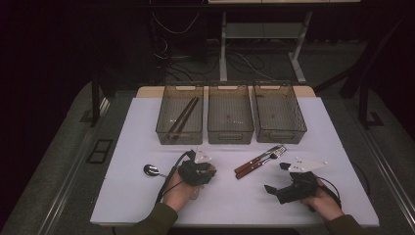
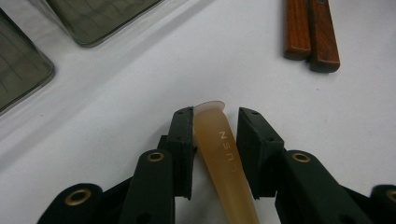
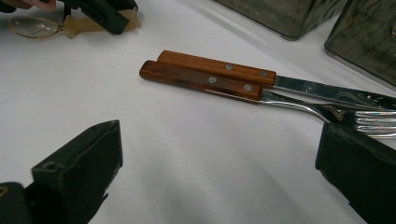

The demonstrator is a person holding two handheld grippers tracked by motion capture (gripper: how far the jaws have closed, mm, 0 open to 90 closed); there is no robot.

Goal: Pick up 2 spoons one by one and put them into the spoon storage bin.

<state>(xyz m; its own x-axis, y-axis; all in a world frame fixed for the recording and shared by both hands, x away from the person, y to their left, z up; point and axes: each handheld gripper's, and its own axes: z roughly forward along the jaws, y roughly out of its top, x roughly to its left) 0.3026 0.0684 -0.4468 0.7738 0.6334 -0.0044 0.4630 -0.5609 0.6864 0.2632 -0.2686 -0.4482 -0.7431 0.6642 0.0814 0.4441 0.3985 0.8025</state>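
The spoon (image 2: 223, 154) handle lies between the left tongs (image 2: 215, 116), jaws not quite closed.

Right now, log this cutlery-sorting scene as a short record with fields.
left gripper: jaws either side of the translucent amber-handled spoon, gap on one side
right gripper: open, short of the wooden-handled knife and fork
bins: three smoky clear plastic bins in a row
left bin contents: brown wooden chopsticks
surface: white table
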